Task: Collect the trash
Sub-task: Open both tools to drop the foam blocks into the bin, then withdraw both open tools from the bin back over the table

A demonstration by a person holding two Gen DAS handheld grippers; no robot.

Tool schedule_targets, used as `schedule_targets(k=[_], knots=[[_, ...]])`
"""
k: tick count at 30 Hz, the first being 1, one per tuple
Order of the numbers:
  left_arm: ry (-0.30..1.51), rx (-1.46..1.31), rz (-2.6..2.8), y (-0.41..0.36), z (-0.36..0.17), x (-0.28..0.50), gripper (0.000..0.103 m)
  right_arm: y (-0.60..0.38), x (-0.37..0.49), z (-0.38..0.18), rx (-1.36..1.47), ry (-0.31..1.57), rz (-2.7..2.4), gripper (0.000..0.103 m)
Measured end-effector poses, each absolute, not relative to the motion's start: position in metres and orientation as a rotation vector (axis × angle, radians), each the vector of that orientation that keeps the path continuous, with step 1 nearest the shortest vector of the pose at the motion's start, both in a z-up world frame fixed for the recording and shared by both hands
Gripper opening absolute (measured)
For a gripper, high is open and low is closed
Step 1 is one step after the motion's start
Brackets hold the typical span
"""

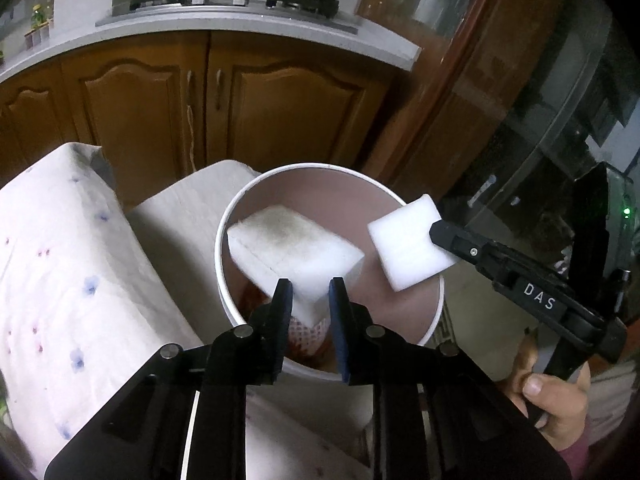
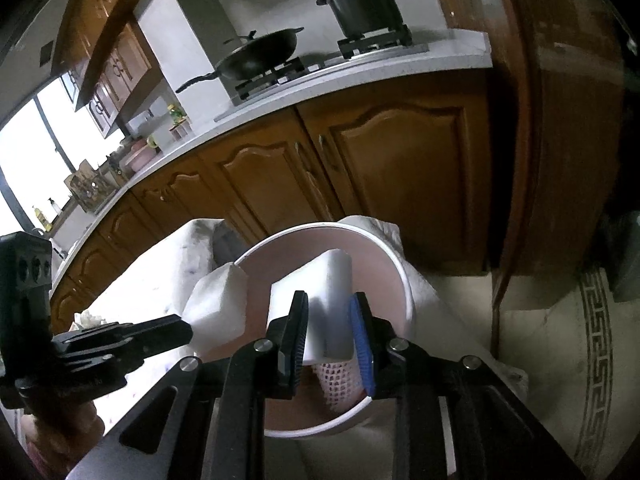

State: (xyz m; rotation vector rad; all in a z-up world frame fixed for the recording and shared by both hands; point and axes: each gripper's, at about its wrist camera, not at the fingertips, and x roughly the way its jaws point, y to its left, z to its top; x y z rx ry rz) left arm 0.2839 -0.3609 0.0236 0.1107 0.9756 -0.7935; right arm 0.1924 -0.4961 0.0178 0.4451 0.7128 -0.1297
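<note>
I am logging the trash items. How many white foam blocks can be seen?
2. One foam block, stained, is between the left hand-held gripper fingers above the bin. The other foam block is in the right hand-held gripper.

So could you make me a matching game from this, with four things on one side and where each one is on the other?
Things:
1. stained foam block
2. clean foam block
3. red-and-white net
4. lidded pot

Places:
A. in the right gripper
B. on the stove
C. in the left gripper
D. at the bottom of the pink bin

Pairs: 1-C, 2-A, 3-D, 4-B
</note>
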Motion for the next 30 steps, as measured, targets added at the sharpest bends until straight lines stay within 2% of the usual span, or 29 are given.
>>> schedule_targets(k=[3,5,7,19,21,22,26,30], knots=[[0.982,0.112,-0.795,-0.363,0.022,0.285,0.023,-0.498,0.194,0.016,0.458,0.716,-0.129,0.028],[0.979,0.117,-0.790,-0.362,0.022,0.284,0.028,-0.500,0.192,0.016,0.468,0.709,-0.131,0.038],[0.973,0.118,-0.786,-0.361,0.022,0.282,0.029,-0.501,0.191,0.016,0.474,0.701,-0.130,0.042],[0.962,0.036,-0.747,-0.318,0.030,0.278,0.036,-0.493,0.185,0.025,0.490,0.674,-0.108,0.051],[0.947,0.018,-0.728,-0.303,0.033,0.274,0.036,-0.487,0.183,0.028,0.490,0.667,-0.097,0.056],[0.942,0.009,-0.720,-0.296,0.035,0.273,0.036,-0.483,0.181,0.029,0.493,0.660,-0.084,0.062],[0.925,-0.037,-0.668,-0.259,0.038,0.265,0.042,-0.466,0.176,0.035,0.489,0.641,-0.052,0.074],[0.917,-0.098,-0.600,-0.216,0.039,0.258,0.043,-0.444,0.174,0.039,0.485,0.639,-0.014,0.080]])
